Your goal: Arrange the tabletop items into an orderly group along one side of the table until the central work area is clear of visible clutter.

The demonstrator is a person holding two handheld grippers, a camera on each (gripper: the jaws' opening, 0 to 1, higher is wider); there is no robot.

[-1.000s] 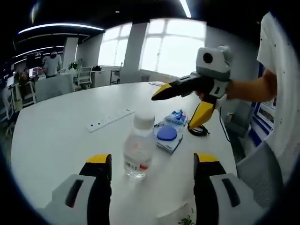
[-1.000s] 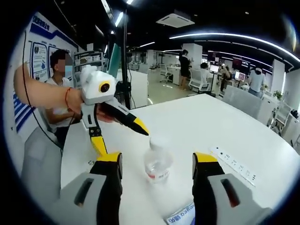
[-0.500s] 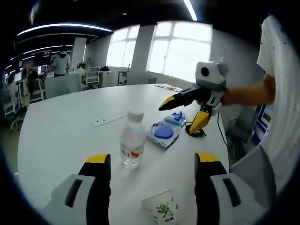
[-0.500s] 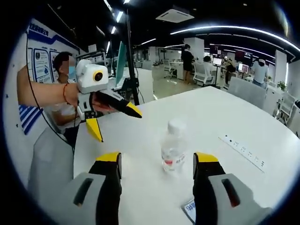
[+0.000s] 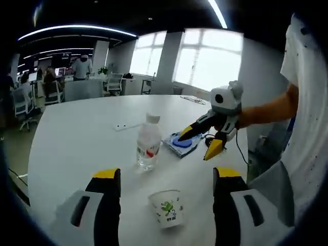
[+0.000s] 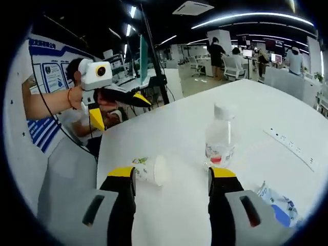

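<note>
With both the left gripper [image 5: 163, 177] and right gripper [image 6: 171, 174] wide open and empty, close squarely around the paper cup [image 5: 167, 207] at 6 o'clock of the water bottle [image 5: 148, 148], squeezing gently.

office chairs [image 5: 23, 100], bright windows [image 5: 205, 64], wall poster [image 6: 48, 72]

Bright windows [image 5: 205, 61] blow out to white glare in the left gripper view; ceiling light strips [image 6: 241, 19] streak overhead. The white bench [image 5: 77, 138] shines evenly, and fisheye distortion bends and softens the edges.
</note>
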